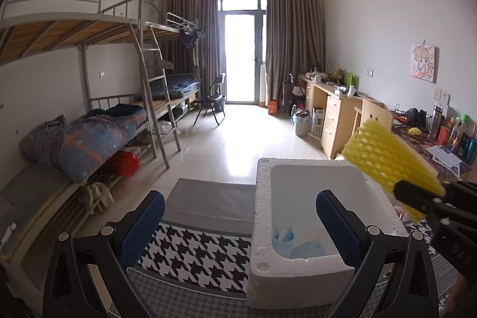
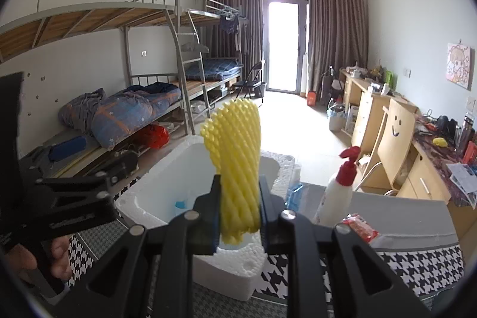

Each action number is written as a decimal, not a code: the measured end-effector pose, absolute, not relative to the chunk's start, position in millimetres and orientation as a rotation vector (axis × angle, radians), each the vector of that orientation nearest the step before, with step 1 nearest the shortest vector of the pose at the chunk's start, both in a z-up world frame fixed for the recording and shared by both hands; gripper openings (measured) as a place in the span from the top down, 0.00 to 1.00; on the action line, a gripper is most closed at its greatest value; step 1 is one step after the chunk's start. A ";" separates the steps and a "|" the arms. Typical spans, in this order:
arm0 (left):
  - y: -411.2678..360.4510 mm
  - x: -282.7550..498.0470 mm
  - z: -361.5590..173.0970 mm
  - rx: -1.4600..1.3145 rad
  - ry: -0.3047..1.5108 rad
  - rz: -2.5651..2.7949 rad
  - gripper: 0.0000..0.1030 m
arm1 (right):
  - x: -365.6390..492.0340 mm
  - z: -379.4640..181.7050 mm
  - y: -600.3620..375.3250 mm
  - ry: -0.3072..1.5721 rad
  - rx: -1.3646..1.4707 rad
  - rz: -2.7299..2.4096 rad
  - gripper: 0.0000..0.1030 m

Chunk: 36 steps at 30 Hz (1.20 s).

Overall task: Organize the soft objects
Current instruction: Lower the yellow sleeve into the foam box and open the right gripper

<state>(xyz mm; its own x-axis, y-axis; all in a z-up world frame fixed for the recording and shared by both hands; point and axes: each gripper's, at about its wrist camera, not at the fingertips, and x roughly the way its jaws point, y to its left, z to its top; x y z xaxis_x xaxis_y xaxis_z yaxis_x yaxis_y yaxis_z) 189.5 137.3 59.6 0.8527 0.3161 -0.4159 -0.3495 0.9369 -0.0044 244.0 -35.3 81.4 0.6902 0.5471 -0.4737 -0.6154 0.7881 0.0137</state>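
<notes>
The right gripper (image 2: 238, 207) pinched a yellow foam net sleeve (image 2: 235, 157), ribbed and honeycombed, upright between its fingers, above the grainy white polystyrene box (image 2: 167, 178). The left gripper (image 1: 238, 225) stood spread wide, empty, straddling the box's wall. Blue pleated masks (image 1: 283, 240) lay inside at six o'clock. A houndstooth cloth (image 1: 193, 258) covered the table.

No words to read here

Only a drawn smiley face (image 2: 395, 125) shows, on the back of the wooden chair (image 2: 398, 139).
</notes>
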 end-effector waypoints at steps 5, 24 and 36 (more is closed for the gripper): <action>147.3 183.5 58.8 -0.102 0.417 0.352 0.01 | 252.7 76.6 -27.7 0.514 -0.155 0.671 0.76; 146.5 174.5 53.6 -0.095 0.423 0.343 0.01 | 268.3 56.3 -13.1 0.620 -0.139 0.714 0.37; 148.9 171.3 57.4 -0.111 0.429 0.347 0.01 | 263.5 63.8 -20.0 0.586 -0.142 0.713 0.20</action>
